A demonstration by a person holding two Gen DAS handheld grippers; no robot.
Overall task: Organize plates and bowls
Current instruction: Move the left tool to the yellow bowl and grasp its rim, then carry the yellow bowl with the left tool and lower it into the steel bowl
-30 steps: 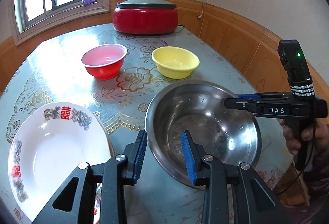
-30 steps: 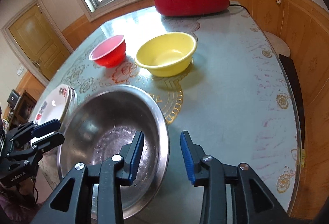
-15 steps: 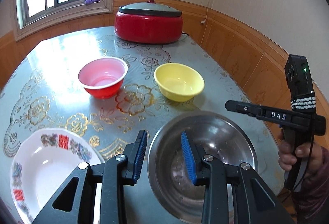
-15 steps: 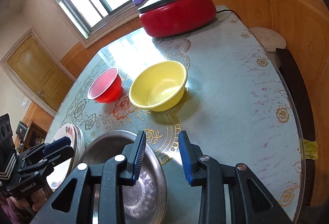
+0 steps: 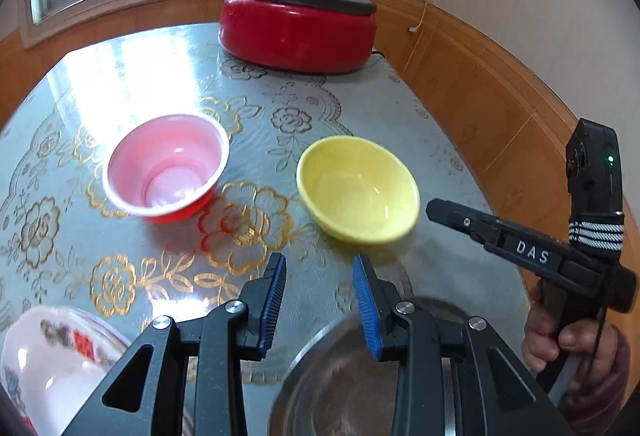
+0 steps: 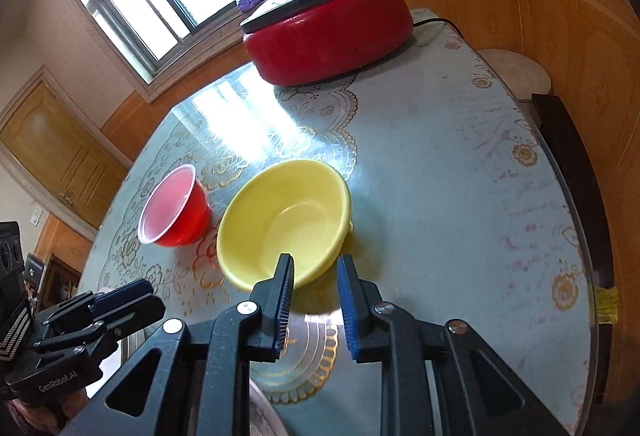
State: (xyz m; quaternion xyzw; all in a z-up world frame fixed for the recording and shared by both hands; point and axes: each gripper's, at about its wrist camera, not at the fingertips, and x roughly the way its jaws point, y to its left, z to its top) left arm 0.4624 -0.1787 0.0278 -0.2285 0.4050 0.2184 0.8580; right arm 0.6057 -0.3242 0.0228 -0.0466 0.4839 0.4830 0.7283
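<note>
A: Yellow bowl (image 6: pixel 284 224) sits mid-tabletop (image 6: pixel 460 196), just beside the red bowl (image 6: pixel 174 210), and the right tongs (image 6: pixel 314 302) hover at its near rim, closing with nothing between them

B: Left tongs (image 5: pixel 320 310)?

A: Partly apart, empty, over bare tabletop; steel bowl (image 5: pixel 340 376) and white plate (image 5: pixel 48 360) lie below them at the near edge

B: How will that yellow one handle?

A: Looks like light, stiff plastic, smooth, likely to skid. I'd pinch the near rim, one pad inside, one outside

B: And the plate?

A: Probably fragile, so gentle
</note>
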